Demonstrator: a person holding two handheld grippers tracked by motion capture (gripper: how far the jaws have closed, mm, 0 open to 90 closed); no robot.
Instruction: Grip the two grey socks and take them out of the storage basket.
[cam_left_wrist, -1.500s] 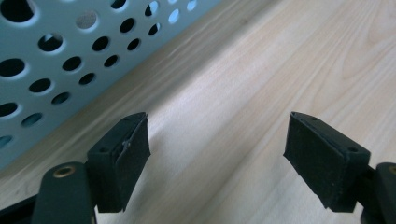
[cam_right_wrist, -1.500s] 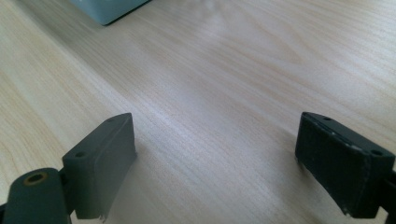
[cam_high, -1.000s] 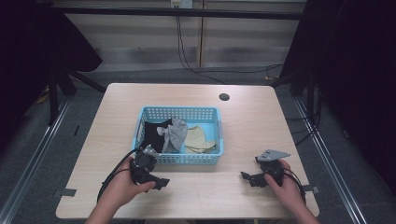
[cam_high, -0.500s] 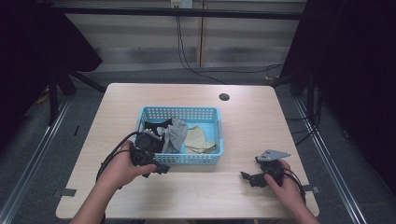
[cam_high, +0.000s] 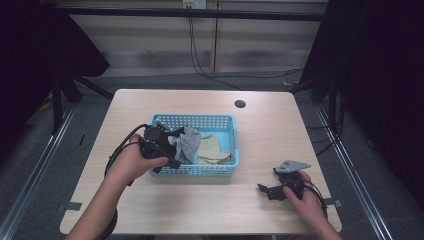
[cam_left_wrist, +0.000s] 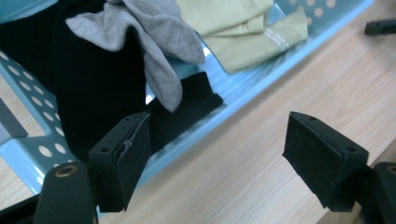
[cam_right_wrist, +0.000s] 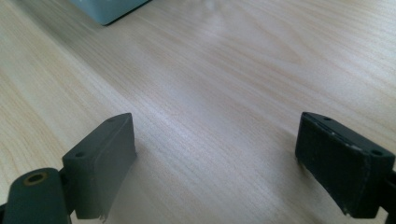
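Note:
A light blue perforated basket (cam_high: 210, 170) sits mid-table holding a black cloth (cam_high: 165, 134), a grey cloth (cam_high: 188, 142) and a yellow-tan cloth (cam_high: 212, 150). My left gripper (cam_high: 167, 162) hovers open at the basket's front left edge. In the left gripper view its jaws (cam_left_wrist: 219, 140) straddle the front rim (cam_left_wrist: 252, 79), one over the black cloth (cam_left_wrist: 93, 93), beside the grey cloth (cam_left_wrist: 159, 42) and the yellow-tan cloth (cam_left_wrist: 243, 28). Nothing is between them. My right gripper (cam_high: 265, 191) rests open on the table at the front right, its jaws (cam_right_wrist: 215, 135) over bare wood.
The wooden table (cam_high: 200, 205) has a dark round hole (cam_high: 240, 104) at the back right. A basket corner (cam_right_wrist: 109, 9) lies far ahead of the right jaws. Black cables trail from both grippers. Dark curtains flank the table.
My left gripper has risen from the table in front of the basket and moved forward to the basket's front left edge. The right gripper has stayed put.

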